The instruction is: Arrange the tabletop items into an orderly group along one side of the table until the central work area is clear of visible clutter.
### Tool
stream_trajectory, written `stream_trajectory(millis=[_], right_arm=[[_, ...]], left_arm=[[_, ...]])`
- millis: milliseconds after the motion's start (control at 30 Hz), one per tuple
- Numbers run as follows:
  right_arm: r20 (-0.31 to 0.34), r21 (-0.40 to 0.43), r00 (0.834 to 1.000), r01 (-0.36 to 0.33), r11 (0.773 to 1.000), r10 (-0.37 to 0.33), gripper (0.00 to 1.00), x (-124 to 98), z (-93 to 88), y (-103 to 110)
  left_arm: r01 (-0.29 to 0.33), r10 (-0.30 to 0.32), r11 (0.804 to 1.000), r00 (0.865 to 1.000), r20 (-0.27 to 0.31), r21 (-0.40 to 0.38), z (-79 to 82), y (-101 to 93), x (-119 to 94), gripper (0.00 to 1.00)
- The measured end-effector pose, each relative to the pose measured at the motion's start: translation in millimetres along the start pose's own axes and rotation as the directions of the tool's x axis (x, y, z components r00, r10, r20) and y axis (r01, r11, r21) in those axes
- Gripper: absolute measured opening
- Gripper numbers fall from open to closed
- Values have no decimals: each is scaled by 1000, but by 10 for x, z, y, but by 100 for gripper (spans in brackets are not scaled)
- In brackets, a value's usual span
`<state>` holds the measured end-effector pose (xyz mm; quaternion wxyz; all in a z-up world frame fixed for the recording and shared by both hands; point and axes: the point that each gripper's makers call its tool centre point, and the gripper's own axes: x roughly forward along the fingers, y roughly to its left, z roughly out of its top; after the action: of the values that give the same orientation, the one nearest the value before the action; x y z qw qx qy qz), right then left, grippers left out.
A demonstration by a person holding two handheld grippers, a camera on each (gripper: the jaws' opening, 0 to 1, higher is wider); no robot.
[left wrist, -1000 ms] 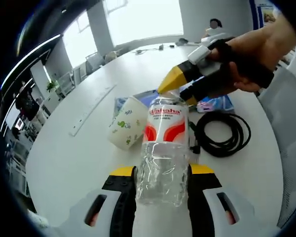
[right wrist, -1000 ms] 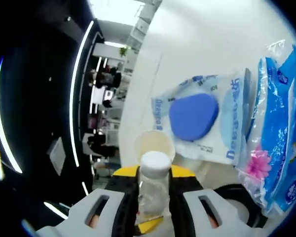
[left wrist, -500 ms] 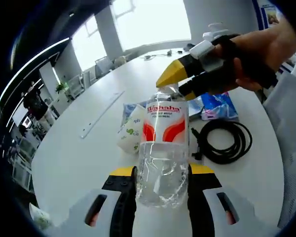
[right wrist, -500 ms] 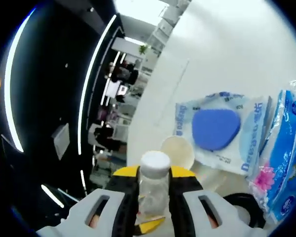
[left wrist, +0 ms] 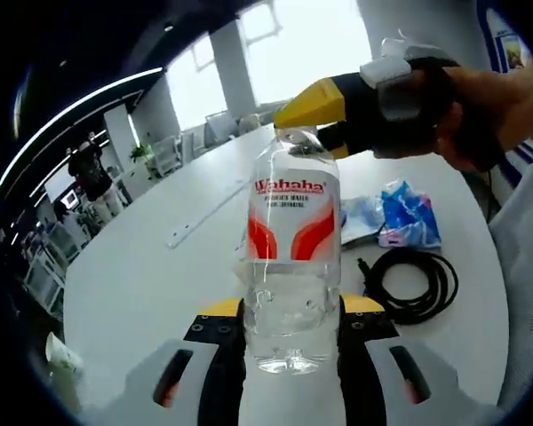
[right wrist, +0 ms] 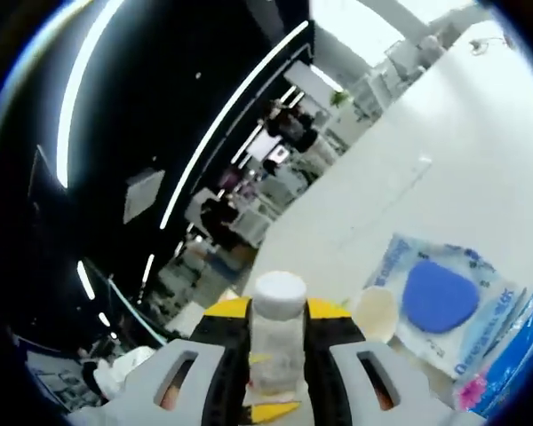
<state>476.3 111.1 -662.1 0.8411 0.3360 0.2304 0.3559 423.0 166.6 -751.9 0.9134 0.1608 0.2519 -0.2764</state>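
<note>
A clear plastic water bottle (left wrist: 293, 257) with a red and white label stands upright above the white table (left wrist: 151, 275). My left gripper (left wrist: 293, 312) is shut on its lower body. My right gripper (left wrist: 315, 111), held by a hand (left wrist: 466, 98), comes in from the right and is shut on the neck. In the right gripper view the white cap (right wrist: 279, 289) rises between the jaws of my right gripper (right wrist: 279, 312). Below it lie a paper cup (right wrist: 375, 312) and a packaged blue sponge (right wrist: 440, 297).
A coiled black cable (left wrist: 410, 280) and blue packets (left wrist: 401, 213) lie on the table to the right of the bottle. A long pale strip (left wrist: 204, 213) lies further back on the left. A small paper cup (left wrist: 62, 353) shows at the far lower left.
Both grippers have raised the bottle and tipped it upright. The table items have dropped lower in both views, and the paper cup is now hidden behind the bottle in the left gripper view.
</note>
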Motion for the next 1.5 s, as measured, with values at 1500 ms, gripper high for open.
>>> stream_trajectory(millis=[1500], right_arm=[[-134, -411, 905, -422, 808, 404, 18, -48, 215, 970]], left_arm=[[15, -5, 998, 983, 181, -55, 413, -224, -347, 37]])
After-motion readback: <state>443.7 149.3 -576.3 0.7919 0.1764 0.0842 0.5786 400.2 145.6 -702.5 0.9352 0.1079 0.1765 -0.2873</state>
